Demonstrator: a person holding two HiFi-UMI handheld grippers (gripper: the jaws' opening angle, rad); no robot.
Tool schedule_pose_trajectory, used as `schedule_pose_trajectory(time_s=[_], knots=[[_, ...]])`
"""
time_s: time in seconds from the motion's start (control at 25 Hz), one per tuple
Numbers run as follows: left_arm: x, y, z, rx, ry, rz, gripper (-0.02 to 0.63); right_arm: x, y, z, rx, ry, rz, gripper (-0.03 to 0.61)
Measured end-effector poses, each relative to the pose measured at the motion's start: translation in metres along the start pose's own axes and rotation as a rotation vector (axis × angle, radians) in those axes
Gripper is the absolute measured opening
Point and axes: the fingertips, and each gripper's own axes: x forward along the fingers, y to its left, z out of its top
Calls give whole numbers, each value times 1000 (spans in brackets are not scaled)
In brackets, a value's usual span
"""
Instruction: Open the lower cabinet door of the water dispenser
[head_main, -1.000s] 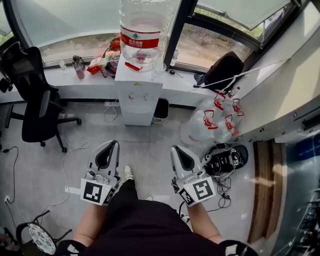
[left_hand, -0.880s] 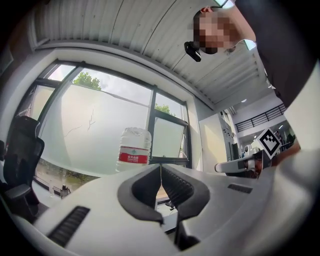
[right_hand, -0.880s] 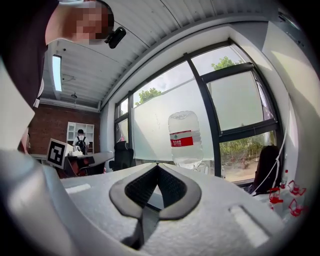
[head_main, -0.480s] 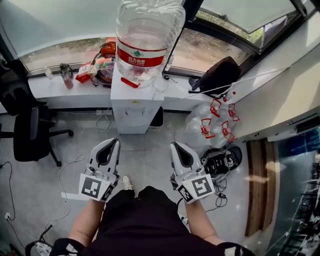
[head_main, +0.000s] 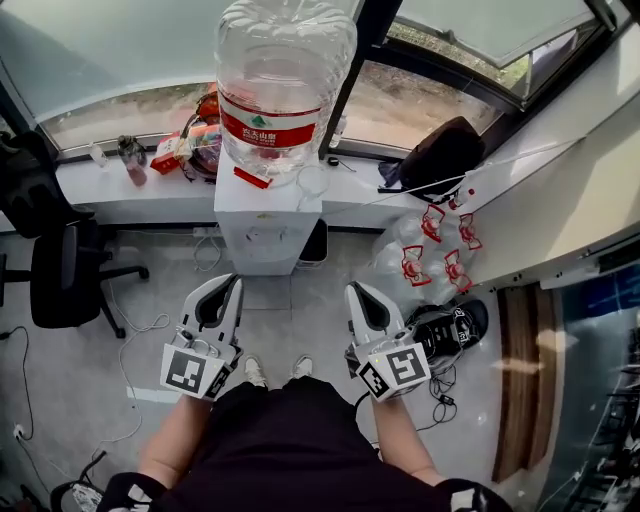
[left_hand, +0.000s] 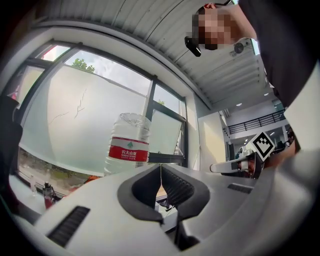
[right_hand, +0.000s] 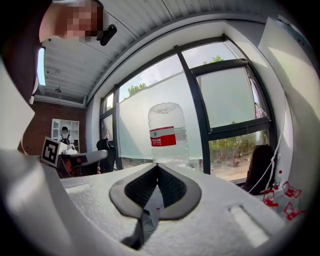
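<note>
Head view: your left gripper and right gripper are held side by side above the floor, tips toward the water dispenser, both well short of it and touching nothing. One dispenser, white, standing against the window ledge, with one big water bottle with a red label on top. Its lower cabinet door is only a thin foreshortened strip on the front face and looks flush. One black bin stands just right of the dispenser. One black office chair at left. There is a cluster of clear jugs at right, four red handles counted. One black bag on the ledge, one small bottle further left. Your two shoes show between the grippers.

Left gripper view: your left gripper has its jaws pressed together, pads meeting in a thin line, nothing between them. The water bottle rises just behind the jaw tips. The dispenser body is hidden behind the jaws. Your right gripper shows at the right edge with one marker cube.

Right gripper view: your right gripper is fully closed too, pads together, empty. The water bottle stands straight above the tips, and the cabinet below is hidden. Your left gripper shows at left with one marker cube. The black bag and two red handles show at right.
</note>
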Motion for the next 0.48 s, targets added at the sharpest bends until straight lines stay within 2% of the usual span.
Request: schedule_pose_trajectory(time_s=[0.08,0.28,0.48], knots=[[3,-4,4,17,-13,21,11,3,-2,7,-17,-5,40,2],[13,-12,7,65,-27,60,12,4,-20,4,2,3,76,2],[12,-13,-3,94,4,105,12,9,-29,0,-1,8,112,2]])
